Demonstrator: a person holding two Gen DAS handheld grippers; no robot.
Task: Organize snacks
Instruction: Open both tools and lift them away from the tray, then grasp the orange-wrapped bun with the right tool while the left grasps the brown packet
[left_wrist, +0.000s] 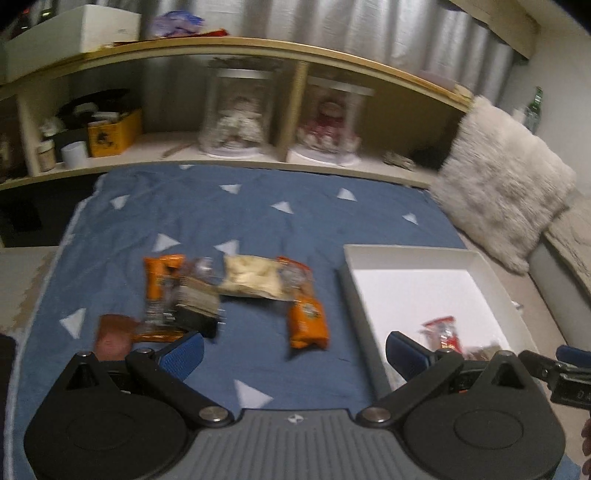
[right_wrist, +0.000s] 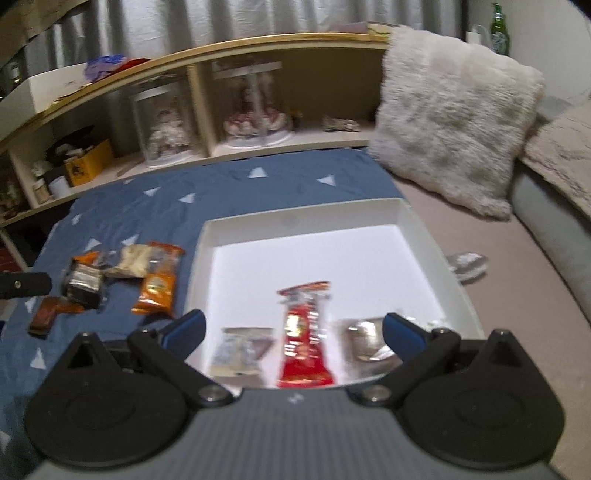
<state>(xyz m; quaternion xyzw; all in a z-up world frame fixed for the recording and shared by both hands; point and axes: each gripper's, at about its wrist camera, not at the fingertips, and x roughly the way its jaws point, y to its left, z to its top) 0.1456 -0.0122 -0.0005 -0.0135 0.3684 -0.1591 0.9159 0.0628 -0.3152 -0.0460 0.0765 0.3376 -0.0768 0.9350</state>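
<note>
Three blurred packets in white box

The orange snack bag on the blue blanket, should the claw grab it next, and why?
Probably yes. The left claw is open and holds nothing, and the orange snack bag lies just ahead of it on the blue blanket, apart from the pile. The white box already holds three packets, so easing forward over that bag seems the sensible next move.

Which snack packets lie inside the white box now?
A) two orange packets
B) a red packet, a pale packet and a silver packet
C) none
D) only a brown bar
B: in the right wrist view the white box holds a red packet, a pale packet and a silver packet.
</note>
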